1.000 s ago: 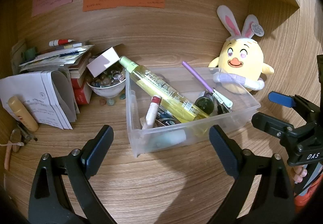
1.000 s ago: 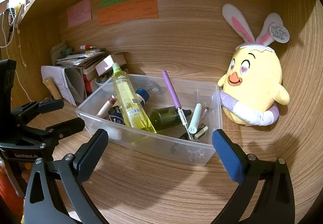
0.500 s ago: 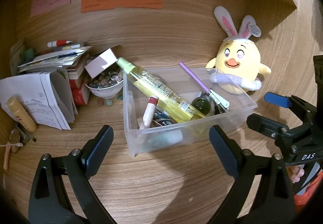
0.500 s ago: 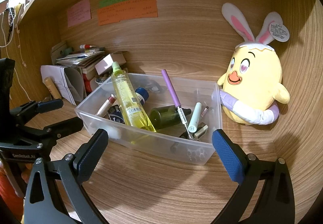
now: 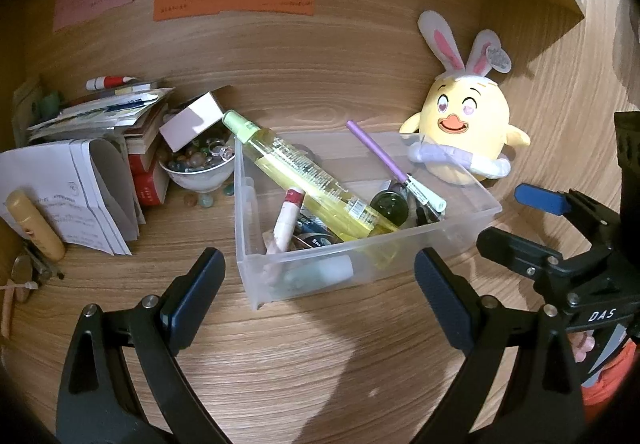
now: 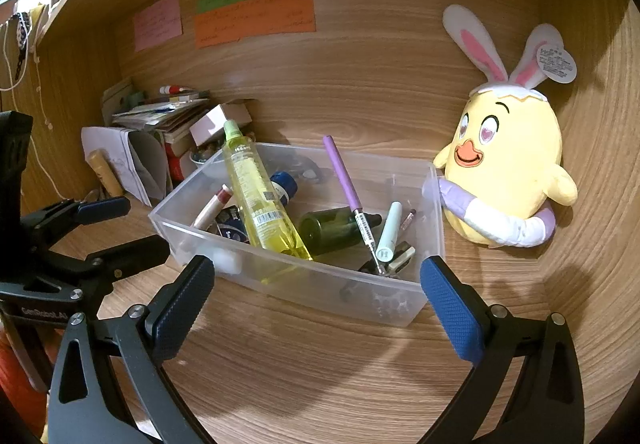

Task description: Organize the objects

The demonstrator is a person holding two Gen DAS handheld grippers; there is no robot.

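Both my grippers, left gripper and right gripper, hang spread wide and empty above the table. Just ahead of them sits the clear bin, holding the yellow bottle and purple pen. I judge I'm between picks; next I need something loose to collect.

A clear plastic bin holds a yellow-green spray bottle, a purple pen and a dark green bottle. At three o'clock sits a yellow chick plush with pink-lined white ears. The surface is wood-grained brown. Pink, green and orange notes hang at twelve o'clock.
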